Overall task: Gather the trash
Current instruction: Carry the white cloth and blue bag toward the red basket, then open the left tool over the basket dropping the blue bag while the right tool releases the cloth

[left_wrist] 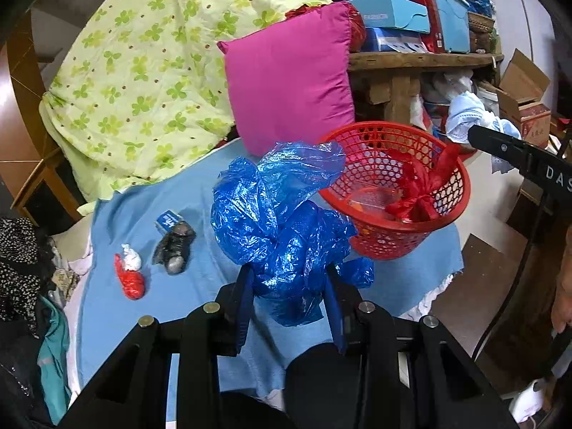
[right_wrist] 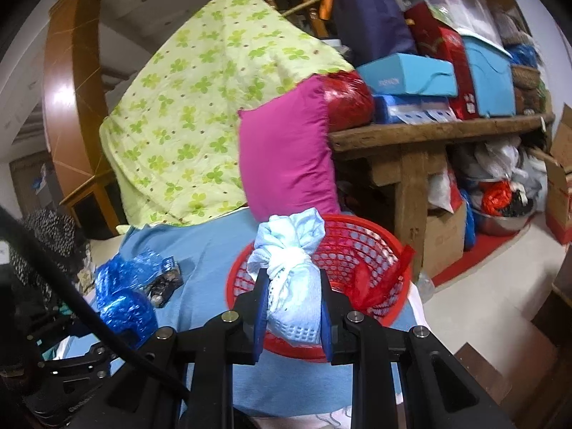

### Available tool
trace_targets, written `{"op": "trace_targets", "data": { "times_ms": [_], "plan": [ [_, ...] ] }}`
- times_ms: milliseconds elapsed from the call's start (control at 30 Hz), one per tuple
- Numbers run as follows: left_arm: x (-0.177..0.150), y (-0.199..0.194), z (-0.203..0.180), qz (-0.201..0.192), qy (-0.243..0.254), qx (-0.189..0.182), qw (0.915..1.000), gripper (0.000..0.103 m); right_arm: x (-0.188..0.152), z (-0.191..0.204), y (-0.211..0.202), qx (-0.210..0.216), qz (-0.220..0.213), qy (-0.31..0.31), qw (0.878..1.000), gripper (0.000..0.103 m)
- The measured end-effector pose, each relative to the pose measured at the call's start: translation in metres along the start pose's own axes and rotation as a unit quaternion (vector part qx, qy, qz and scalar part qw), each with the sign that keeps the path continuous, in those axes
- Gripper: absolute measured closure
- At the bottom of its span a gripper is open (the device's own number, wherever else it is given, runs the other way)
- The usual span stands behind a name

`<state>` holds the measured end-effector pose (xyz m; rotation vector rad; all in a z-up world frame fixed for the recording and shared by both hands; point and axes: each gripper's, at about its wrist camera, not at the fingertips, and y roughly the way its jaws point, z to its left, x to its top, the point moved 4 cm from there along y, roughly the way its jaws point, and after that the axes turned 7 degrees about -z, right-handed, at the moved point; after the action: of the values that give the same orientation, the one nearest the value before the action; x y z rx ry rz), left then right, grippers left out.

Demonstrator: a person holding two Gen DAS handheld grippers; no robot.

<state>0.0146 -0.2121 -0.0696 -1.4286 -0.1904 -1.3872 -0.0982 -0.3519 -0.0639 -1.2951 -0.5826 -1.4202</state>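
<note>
My left gripper (left_wrist: pixel 287 286) pinches a crumpled blue plastic bag (left_wrist: pixel 282 225) above the blue cloth (left_wrist: pixel 178 304), beside the red basket (right_wrist: pixel 357 250), while my right gripper (right_wrist: pixel 294 305) clamps a knotted pale-blue bundle (right_wrist: pixel 293 279) over its rim.

Support is a bed covered by a light blue cloth sheet (left_wrist: pixel 200 193). Directly on it: red perforated plastic basket (left_wrist: pixel 379 243) at the right edge, small blue-white carton (left_wrist: pixel 167 221) touching a dark crumpled plastic bag (left_wrist: pixel 175 248), red-and-white knotted plastic bundle (left_wrist: pixel 129 274) near them, magenta fabric pillow (left_wrist: pixel 289 82) and green clover-print quilt (left_wrist: pixel 143 71) at the back.
</note>
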Motion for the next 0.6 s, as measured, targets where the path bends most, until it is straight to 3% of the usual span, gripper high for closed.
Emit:
{"op": "trace_targets", "data": {
  "times_ms": [300, 600],
  "plan": [
    [0.007, 0.013, -0.015, 0.019, -0.031, -0.076, 0.9965, 0.064, 0.001, -0.047, 0.001, -0.022, 0.003, 0.052, 0.998, 0.077],
    [0.034, 0.041, -0.038, 0.032, -0.057, -0.164, 0.9842, 0.064, -0.002, -0.066, 0.01, -0.012, 0.015, 0.094, 0.995, 0.077]
  ]
}}
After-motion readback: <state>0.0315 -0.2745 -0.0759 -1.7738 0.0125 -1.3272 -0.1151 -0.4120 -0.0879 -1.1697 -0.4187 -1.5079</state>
